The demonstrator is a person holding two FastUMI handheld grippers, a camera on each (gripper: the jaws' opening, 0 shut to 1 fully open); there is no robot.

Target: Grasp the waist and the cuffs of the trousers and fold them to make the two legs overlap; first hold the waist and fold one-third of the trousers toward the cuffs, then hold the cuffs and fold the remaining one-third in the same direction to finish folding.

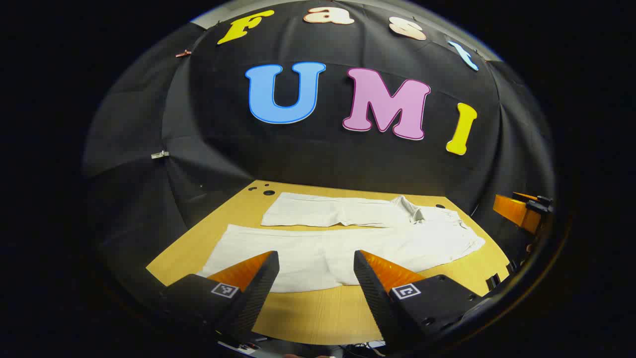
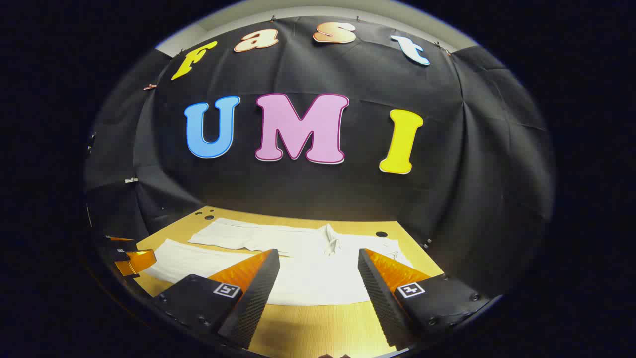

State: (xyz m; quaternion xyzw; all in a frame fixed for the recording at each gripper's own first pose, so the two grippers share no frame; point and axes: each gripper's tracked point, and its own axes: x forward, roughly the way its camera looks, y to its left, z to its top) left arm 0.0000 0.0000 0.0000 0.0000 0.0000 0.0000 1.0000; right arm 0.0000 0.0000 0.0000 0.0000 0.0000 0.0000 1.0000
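Note:
White trousers (image 1: 348,238) lie spread flat on the wooden table (image 1: 318,313), legs apart, cuffs to the left and waist to the right. My left gripper (image 1: 316,263) hovers open above the near leg, with nothing between its fingers. The right gripper's fingers (image 1: 516,211) show at the right edge of the left gripper view, beyond the waist. In the right gripper view the trousers (image 2: 308,268) lie ahead, and my right gripper (image 2: 318,261) hangs open over the waist end. The left gripper's fingers (image 2: 131,261) appear at the left edge of that view, beside the near leg.
The black cloth wall (image 1: 318,149) rises right behind the table's far edge. Small dark holes (image 1: 268,192) mark the table's far left corner, and one (image 2: 381,233) sits near the waist. Bare wood lies between the trousers and the table's near edge (image 2: 318,328).

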